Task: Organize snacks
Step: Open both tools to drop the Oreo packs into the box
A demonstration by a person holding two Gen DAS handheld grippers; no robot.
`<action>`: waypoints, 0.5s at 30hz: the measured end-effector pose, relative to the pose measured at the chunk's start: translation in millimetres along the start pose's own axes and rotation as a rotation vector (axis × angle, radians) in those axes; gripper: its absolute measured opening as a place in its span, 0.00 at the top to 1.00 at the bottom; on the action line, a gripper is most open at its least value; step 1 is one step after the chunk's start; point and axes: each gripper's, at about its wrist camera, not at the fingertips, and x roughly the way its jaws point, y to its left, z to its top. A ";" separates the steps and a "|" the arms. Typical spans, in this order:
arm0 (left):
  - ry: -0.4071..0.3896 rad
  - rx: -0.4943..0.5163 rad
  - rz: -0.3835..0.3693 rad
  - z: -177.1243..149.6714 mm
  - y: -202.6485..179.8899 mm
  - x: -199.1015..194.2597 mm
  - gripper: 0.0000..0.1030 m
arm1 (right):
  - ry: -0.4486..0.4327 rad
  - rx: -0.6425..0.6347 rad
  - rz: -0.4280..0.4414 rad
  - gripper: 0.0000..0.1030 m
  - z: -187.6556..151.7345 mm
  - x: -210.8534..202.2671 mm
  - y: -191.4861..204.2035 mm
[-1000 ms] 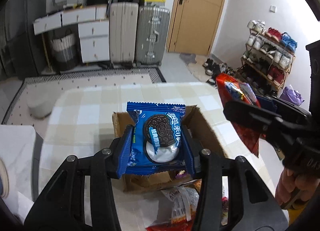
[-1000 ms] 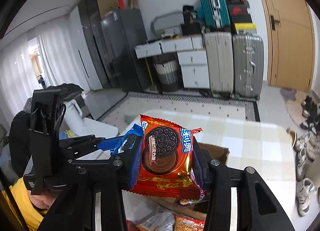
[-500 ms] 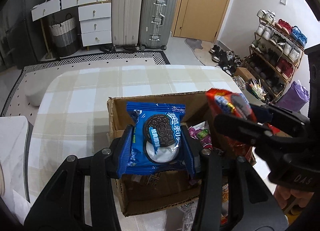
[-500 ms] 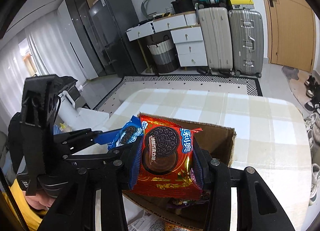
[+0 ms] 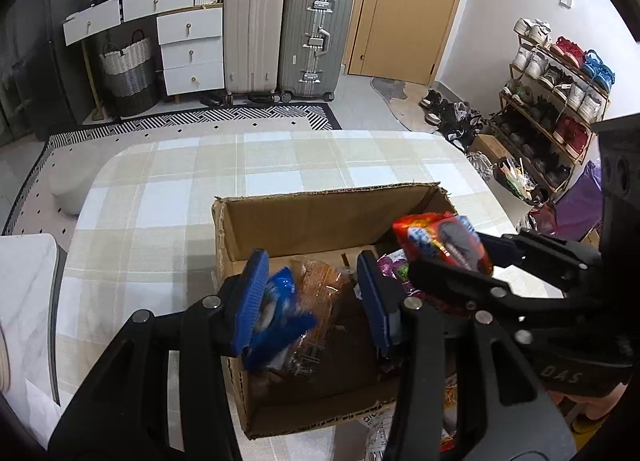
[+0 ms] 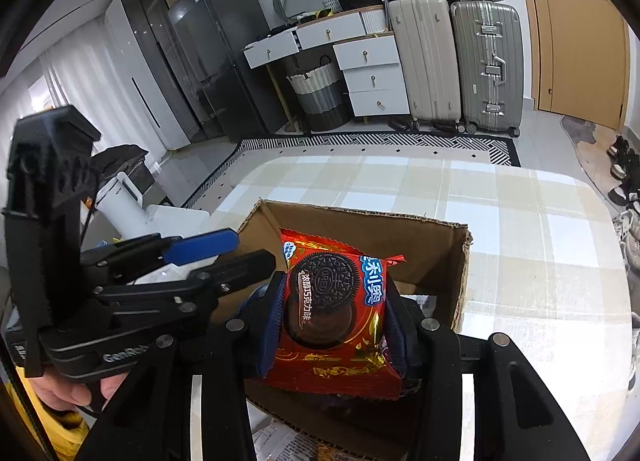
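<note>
An open cardboard box (image 5: 320,217) stands on the checked table (image 5: 168,197), with several snack packets inside. My left gripper (image 5: 316,301) is open over the box. The blue Oreo packet (image 5: 276,321) is loose and blurred beside its left pad, falling into the box. My right gripper (image 6: 334,325) is shut on a red Oreo packet (image 6: 332,313) and holds it above the box (image 6: 440,245). The red packet also shows in the left wrist view (image 5: 440,241), at the box's right side.
Loose snack packets (image 5: 448,401) lie on the table in front of the box. A white stool (image 5: 24,285) is at the left. Suitcases (image 5: 280,33), drawers and a shoe rack (image 5: 560,93) stand beyond the table.
My left gripper has opened and let go of the blue Oreo packet, which drops into the box. Both grippers have moved down and closer to the box.
</note>
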 end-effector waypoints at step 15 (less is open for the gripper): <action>-0.029 0.001 0.065 -8.1 2.8 -33.4 0.38 | -0.022 -0.013 -0.007 0.56 1.0 -12.6 11.4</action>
